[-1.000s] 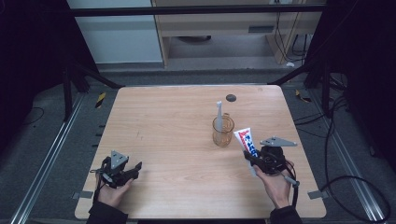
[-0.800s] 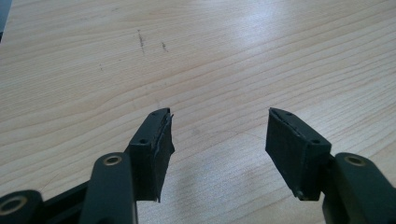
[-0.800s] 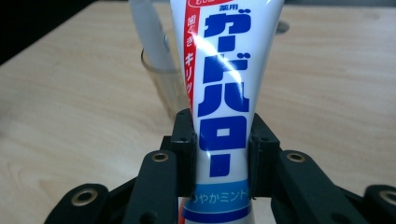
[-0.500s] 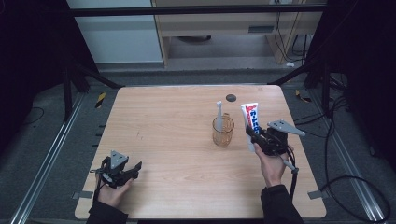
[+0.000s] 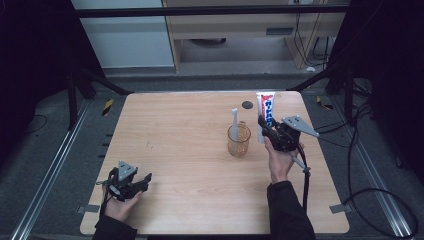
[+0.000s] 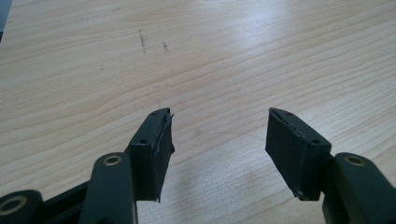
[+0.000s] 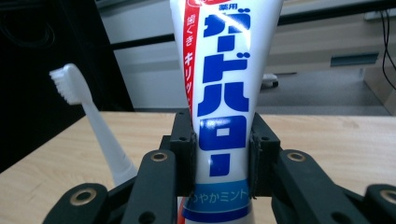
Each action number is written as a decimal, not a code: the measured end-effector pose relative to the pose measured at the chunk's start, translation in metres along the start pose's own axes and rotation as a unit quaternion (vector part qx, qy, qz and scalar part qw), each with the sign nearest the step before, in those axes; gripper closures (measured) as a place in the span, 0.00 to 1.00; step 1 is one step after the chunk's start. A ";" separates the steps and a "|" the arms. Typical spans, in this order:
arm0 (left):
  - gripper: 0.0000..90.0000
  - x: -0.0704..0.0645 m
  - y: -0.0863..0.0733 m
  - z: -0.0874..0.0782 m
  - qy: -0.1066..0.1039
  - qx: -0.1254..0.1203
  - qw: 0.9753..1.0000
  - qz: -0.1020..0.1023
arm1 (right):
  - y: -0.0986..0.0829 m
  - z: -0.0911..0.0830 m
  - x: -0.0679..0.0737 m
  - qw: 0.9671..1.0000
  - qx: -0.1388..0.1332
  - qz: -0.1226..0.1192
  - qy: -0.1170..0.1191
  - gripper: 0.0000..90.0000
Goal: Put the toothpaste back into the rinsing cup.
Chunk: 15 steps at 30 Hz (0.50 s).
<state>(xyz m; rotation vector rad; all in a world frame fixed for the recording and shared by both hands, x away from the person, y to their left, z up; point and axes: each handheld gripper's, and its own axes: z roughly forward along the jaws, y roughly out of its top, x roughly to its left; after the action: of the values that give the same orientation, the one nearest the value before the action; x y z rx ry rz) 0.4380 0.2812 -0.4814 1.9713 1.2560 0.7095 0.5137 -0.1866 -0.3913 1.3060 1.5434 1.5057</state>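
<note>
My right gripper [image 5: 265, 125] is shut on a white toothpaste tube [image 5: 265, 114] with blue and red lettering, held upright above the table just right of a clear amber glass [image 5: 239, 141]. A white toothbrush [image 5: 234, 123] stands in that glass, head up. In the right gripper view the toothpaste tube [image 7: 224, 93] is clamped between both jaws of the right gripper [image 7: 222, 158], with the toothbrush [image 7: 88, 116] to its left. My left gripper [image 5: 142, 180] rests open near the table's front left corner; in its own view the left gripper [image 6: 217, 135] holds nothing over bare wood.
A small dark round disc [image 5: 247, 105] lies on the wooden table [image 5: 185, 130] behind the glass. Dark frame bars and cables surround the table; a cabinet stands beyond the far edge.
My right gripper has lifted the toothpaste tube from the table, swung it upright and carried it away from the front edge, beside the glass. The left gripper stayed put.
</note>
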 end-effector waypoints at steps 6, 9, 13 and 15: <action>0.45 0.001 0.000 0.000 -0.001 -0.001 1.000 -0.001 | 0.004 0.016 0.005 1.000 -0.025 0.000 -0.001 0.77; 0.44 0.001 0.000 0.000 -0.001 0.000 1.000 -0.001 | 0.006 0.023 0.008 1.000 -0.030 -0.003 0.002 0.77; 0.45 0.000 0.000 0.000 -0.001 -0.001 1.000 0.001 | 0.006 0.031 0.011 0.999 -0.036 -0.004 0.007 0.77; 0.44 0.000 0.000 0.000 -0.001 -0.001 1.000 0.000 | 0.006 0.035 0.013 0.999 -0.040 -0.007 0.007 0.77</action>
<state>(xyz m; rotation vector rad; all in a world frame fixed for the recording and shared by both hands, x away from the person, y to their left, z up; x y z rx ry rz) 0.4379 0.2815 -0.4814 1.9714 1.2529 0.7079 0.5431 -0.1631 -0.3886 1.2394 1.4829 1.5558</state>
